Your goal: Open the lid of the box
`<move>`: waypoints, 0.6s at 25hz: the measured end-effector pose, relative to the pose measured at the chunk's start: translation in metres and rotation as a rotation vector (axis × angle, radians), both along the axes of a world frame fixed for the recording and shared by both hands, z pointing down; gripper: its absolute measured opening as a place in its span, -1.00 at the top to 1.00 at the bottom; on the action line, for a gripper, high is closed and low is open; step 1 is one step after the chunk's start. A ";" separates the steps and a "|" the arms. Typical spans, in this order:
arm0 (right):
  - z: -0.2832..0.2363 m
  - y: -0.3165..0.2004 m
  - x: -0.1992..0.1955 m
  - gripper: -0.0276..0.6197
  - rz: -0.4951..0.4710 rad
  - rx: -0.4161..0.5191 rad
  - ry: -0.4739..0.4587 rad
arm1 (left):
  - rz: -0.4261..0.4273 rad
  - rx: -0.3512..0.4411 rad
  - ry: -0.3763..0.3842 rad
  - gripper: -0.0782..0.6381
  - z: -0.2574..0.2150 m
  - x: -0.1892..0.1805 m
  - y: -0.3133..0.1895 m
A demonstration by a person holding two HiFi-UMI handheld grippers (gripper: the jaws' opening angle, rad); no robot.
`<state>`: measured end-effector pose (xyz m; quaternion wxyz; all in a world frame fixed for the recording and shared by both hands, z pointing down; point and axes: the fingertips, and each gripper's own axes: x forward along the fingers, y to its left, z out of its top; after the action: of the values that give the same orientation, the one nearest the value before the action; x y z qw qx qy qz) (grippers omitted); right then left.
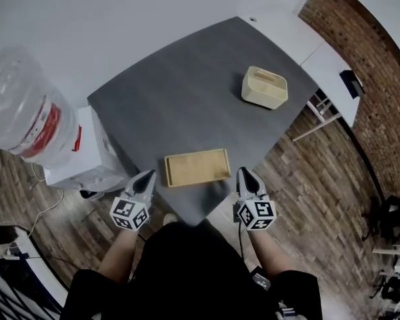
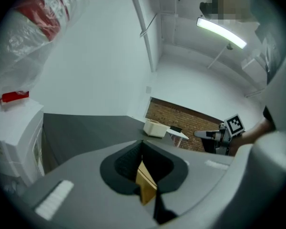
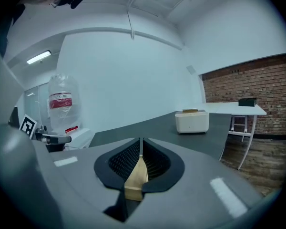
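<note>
- As you look down in the head view, find the cream box (image 1: 264,87) right of centre in the upper half. It stands on the dark grey table (image 1: 180,92), near the table's far right corner. A wood-coloured strip shows on its top.
- Note the flat wooden panel (image 1: 197,167) lying on the same table at lower centre. It is close to the near edge and well apart from the cream box. You cannot tell from these views whether it is the box's lid.
- Your left gripper (image 1: 148,176) sits at lower left of centre, just beside the panel's left end and apart from it. In the left gripper view its jaws meet at the tips and hold nothing. A wood-coloured surface shows through the gap below the tips.
- Your right gripper (image 1: 246,173) sits at lower right of centre, just beside the panel's right end and apart from it. In the right gripper view its jaws stand narrow, with a hairline slit between the pads, and grip nothing. The same wood colour shows through the gap lower down.
- Both grippers hang at the table's near edge, with their marker cubes toward the bottom of the frame.
- A clear water bottle (image 1: 23,109) stands on a white dispenser (image 1: 87,153) at the left edge, beside the table's left corner.
- A white table (image 1: 320,55) lies beyond the dark one at upper right. A brick wall (image 1: 380,92) runs down the right edge, and a plank floor (image 1: 307,199) fills the lower right.
</note>
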<state>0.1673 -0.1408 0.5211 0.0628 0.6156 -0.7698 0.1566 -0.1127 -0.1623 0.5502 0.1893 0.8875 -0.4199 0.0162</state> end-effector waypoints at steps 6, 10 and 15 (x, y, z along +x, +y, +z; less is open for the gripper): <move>0.030 -0.017 0.008 0.76 -0.030 -0.091 -0.017 | -0.032 -0.131 -0.013 0.67 0.030 0.014 0.001; 0.056 -0.019 0.007 0.64 -0.056 -0.180 -0.045 | -0.062 -0.221 -0.028 0.57 0.050 0.020 0.003; 0.079 -0.021 0.003 0.52 -0.083 -0.260 -0.090 | -0.120 -0.282 -0.043 0.52 0.066 0.022 0.001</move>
<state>0.1704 -0.1620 0.5996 0.1138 0.5624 -0.7699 0.2795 -0.0910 -0.1611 0.6160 0.3036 0.8249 -0.4696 0.0829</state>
